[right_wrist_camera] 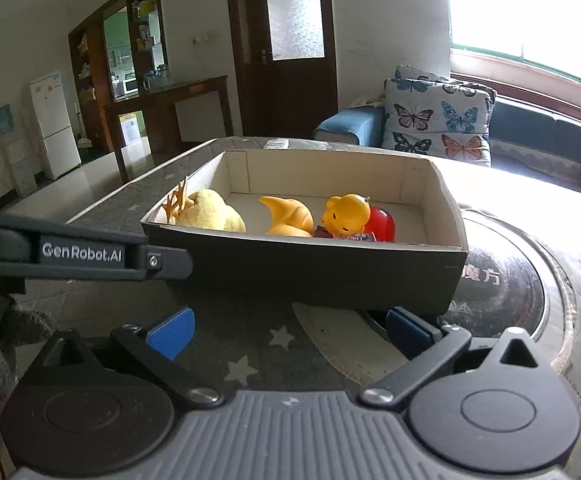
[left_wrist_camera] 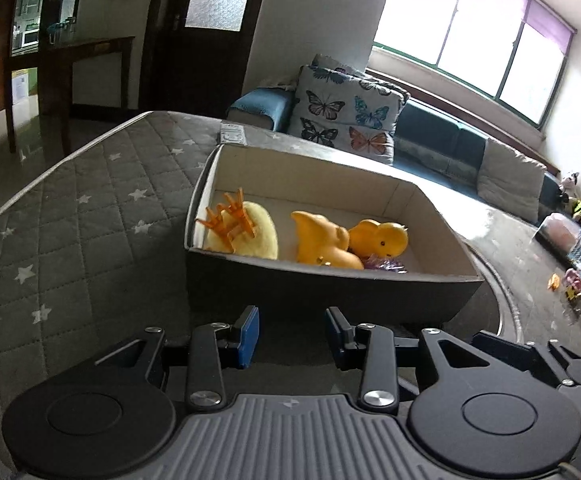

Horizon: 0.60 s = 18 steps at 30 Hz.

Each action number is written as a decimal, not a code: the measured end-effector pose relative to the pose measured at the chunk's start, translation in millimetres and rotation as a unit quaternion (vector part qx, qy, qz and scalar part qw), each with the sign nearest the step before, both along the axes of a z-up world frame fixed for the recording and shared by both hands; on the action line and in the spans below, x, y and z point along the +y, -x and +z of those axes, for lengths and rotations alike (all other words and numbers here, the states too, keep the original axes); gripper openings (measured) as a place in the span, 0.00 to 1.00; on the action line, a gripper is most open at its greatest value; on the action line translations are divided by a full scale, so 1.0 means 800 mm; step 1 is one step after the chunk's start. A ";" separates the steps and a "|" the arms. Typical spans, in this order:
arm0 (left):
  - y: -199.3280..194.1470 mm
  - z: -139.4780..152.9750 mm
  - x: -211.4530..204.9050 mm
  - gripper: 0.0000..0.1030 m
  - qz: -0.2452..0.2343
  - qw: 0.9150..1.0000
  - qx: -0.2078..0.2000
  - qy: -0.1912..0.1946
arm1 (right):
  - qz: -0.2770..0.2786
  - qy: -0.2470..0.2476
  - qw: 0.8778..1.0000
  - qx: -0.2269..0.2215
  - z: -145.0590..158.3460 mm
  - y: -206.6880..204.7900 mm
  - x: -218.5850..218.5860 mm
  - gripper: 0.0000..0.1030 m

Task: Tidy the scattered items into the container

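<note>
Box (left_wrist_camera: 322, 292): shallow cardboard, dark grey outside, pale cream inside, straight thin walls, open top. Sits mid-frame in both views on a quilted grey cover (left_wrist_camera: 82, 208) stitched in diamonds with small white stars.

Inside the box, left to right: orange plastic hair claw (left_wrist_camera: 230, 216) with spiky teeth, resting on a soft pale-yellow plush (left_wrist_camera: 260, 236); a smooth glossy orange rubber toy (left_wrist_camera: 322, 240), pointed at one end; a rounded yellow duck-like toy (left_wrist_camera: 382, 238); a red shiny ball (right_wrist_camera: 382, 222) behind it, seen in the right view only. A small purple crinkly bit (left_wrist_camera: 386, 264) lies by the near wall.

Near wall of the box faces both grippers; open cover lies in front of it, lower frame. A round dark metal plate (right_wrist_camera: 502, 280) shows under the box's right corner.

Left gripper (left_wrist_camera: 292, 336): blue pads moderately apart, nothing between them, just short of the near wall.

Right gripper (right_wrist_camera: 290, 332): jaws spread wide, empty, over the cover.
</note>
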State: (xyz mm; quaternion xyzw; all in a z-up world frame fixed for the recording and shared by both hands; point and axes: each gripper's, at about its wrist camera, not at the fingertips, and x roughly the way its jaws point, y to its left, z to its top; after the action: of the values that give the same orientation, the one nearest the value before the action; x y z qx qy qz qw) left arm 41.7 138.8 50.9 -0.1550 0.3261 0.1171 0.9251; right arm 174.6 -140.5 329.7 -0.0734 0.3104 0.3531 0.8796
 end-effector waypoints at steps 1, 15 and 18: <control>0.000 -0.001 0.000 0.39 0.002 1.000 0.003 0.000 | -0.001 0.000 1.000 0.001 0.001 0.000 0.000 1.00; 0.015 -0.009 -0.008 0.38 0.015 1.000 0.024 -0.005 | -0.006 -0.001 1.000 -0.002 0.006 0.015 -0.003 1.00; 0.021 -0.010 -0.008 0.38 0.017 1.000 0.020 -0.002 | -0.007 0.000 1.000 -0.004 0.009 0.020 -0.003 1.00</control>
State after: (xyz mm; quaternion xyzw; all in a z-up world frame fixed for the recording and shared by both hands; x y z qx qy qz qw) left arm 25.0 132.0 43.3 -0.1565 0.3419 0.1368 0.9164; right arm 158.8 -143.2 336.9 -0.0724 0.3073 0.3464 0.8833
